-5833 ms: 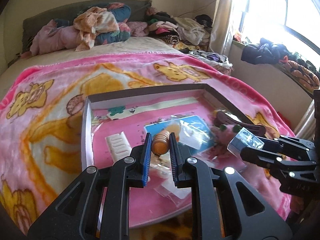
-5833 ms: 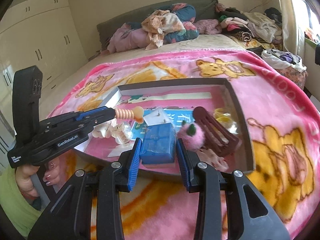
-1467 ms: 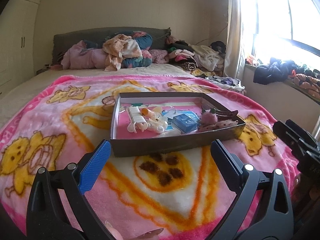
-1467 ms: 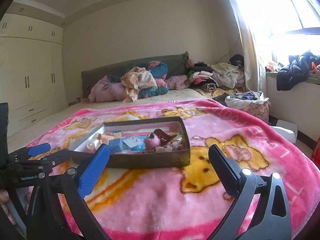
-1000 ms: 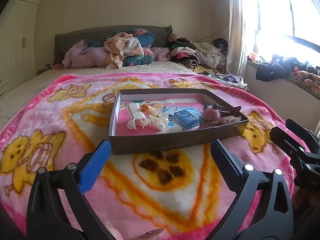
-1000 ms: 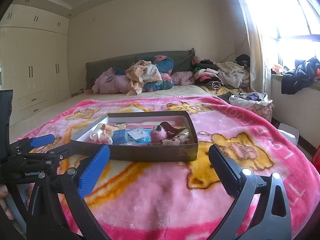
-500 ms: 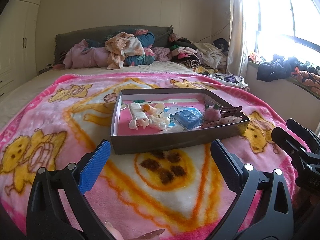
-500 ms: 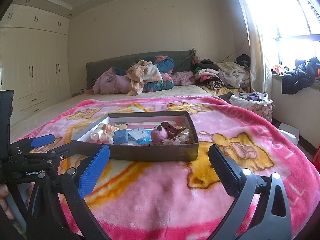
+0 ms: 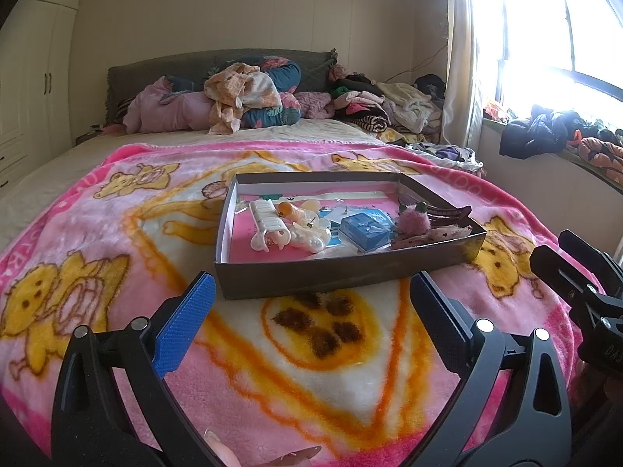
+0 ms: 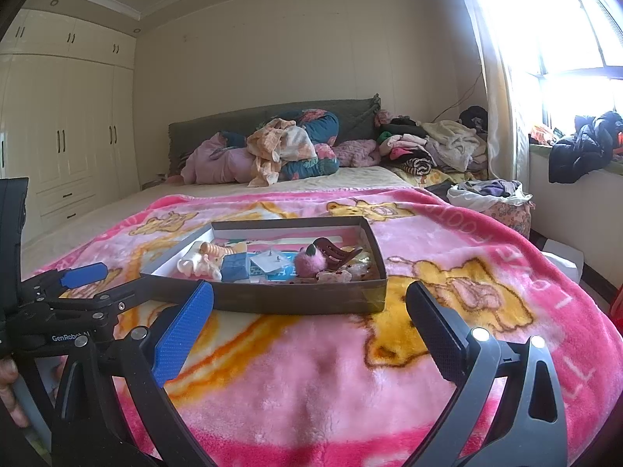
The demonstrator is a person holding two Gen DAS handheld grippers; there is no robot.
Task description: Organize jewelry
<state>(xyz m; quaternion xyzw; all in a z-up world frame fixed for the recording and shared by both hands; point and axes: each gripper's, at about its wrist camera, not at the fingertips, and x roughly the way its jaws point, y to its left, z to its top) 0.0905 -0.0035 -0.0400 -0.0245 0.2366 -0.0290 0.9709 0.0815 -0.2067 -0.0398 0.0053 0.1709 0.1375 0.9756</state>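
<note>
A dark shallow box sits on the pink blanket. Inside lie a white hair clip, an orange ribbed piece, a blue box, a pink fluffy ball and a brown claw clip. My left gripper is open and empty, held back from the box's near wall. My right gripper is open and empty, also short of the box. Each gripper shows at the edge of the other's view.
The pink cartoon blanket covers the bed. Piled clothes and pillows lie at the headboard. A window ledge with clothes is at the right, wardrobes at the left, and a basket of laundry beside the bed.
Earlier the left gripper held the orange piece and the right held the blue box over the box; both now lie inside it and both grippers have pulled back, open. Little movement in the last second.
</note>
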